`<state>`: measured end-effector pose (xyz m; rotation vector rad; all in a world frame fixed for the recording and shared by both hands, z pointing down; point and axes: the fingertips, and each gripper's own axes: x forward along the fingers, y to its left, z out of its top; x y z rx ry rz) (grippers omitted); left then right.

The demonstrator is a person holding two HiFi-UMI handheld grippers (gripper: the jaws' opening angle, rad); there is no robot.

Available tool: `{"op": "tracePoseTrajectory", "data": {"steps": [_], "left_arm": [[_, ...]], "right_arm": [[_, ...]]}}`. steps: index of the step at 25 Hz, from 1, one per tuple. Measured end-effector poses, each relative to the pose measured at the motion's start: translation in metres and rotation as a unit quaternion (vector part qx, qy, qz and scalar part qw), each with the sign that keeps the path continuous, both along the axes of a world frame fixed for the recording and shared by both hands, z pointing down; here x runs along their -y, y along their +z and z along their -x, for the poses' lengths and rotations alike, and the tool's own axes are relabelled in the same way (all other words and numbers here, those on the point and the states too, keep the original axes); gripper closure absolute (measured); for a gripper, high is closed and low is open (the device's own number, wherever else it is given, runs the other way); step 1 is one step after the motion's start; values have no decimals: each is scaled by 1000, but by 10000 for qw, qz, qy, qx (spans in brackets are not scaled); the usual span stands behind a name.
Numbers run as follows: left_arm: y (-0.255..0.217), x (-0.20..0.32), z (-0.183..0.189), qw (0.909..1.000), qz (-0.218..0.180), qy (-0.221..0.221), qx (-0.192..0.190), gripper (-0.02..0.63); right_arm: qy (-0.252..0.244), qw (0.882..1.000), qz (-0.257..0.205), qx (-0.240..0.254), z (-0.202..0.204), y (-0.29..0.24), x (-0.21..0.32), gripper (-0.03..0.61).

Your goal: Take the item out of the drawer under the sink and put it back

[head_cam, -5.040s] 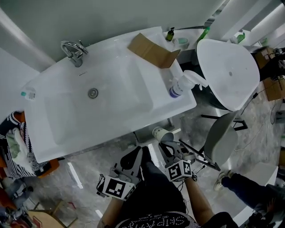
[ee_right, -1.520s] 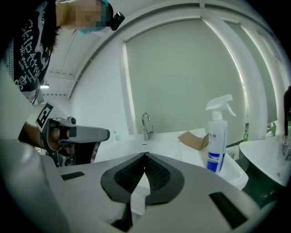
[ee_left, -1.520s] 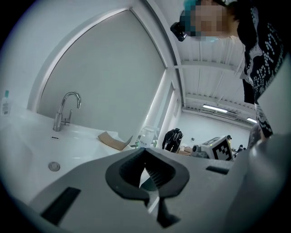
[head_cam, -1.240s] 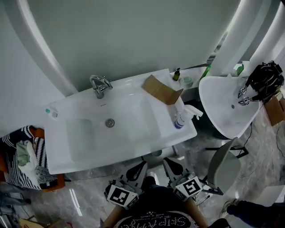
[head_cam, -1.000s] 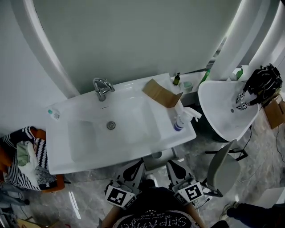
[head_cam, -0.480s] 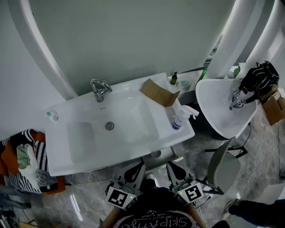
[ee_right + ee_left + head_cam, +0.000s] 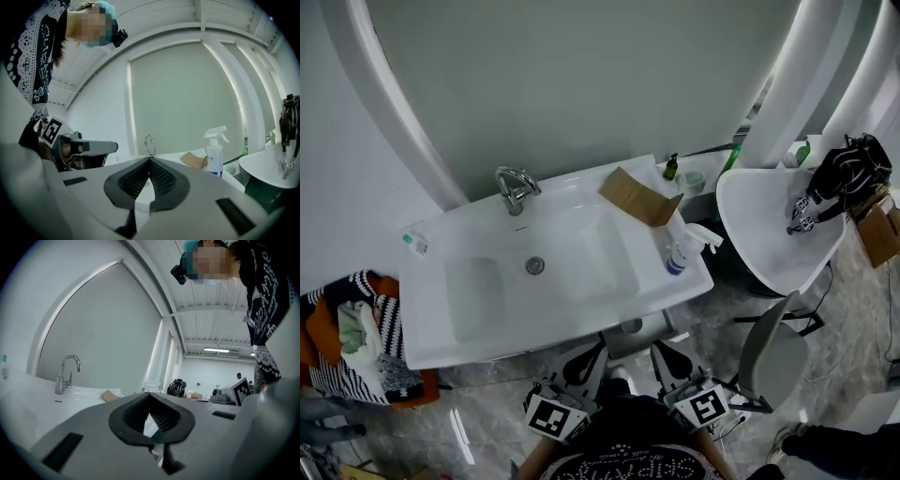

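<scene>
White sink (image 7: 478,281) lies lengthwise left-to-right, faucet (image 7: 516,187) rearward.

**Left gripper** (image 7: 150,398), seen along its own jaws: the two ribbed jaws meet at their tips, with nothing between them. Landmark: the curved chrome faucet (image 7: 65,375), upright on the white sink (image 7: 28,401). Right of the faucet, a piece of brown cardboard (image 7: 109,395) lies on the sink's rim. Behind the faucet rises a grey arched wall panel (image 7: 103,333). Far right of the faucet: a marker cube (image 7: 242,389) and a person's patterned black-and-white garment (image 7: 262,310).
</scene>
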<state>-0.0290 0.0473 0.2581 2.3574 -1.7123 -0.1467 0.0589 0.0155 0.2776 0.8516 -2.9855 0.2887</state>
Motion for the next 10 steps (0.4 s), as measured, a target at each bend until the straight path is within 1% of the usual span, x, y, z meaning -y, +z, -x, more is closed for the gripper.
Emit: {"op": "tracePoseTrajectory", "data": {"steps": [2,6,10], "left_arm": [[6,-2,1,9999,106,36,89,614],[5,-2,1,10000,67,-8,5,614],[9,-5,2,9997,154,68,152,614]], "right_arm": [[-12,10000,-1,5,1,0,0,560],[-20,10000,19,-29,1,3,0,560],[-27,10000,12,-37,2,3,-1,560]]}}
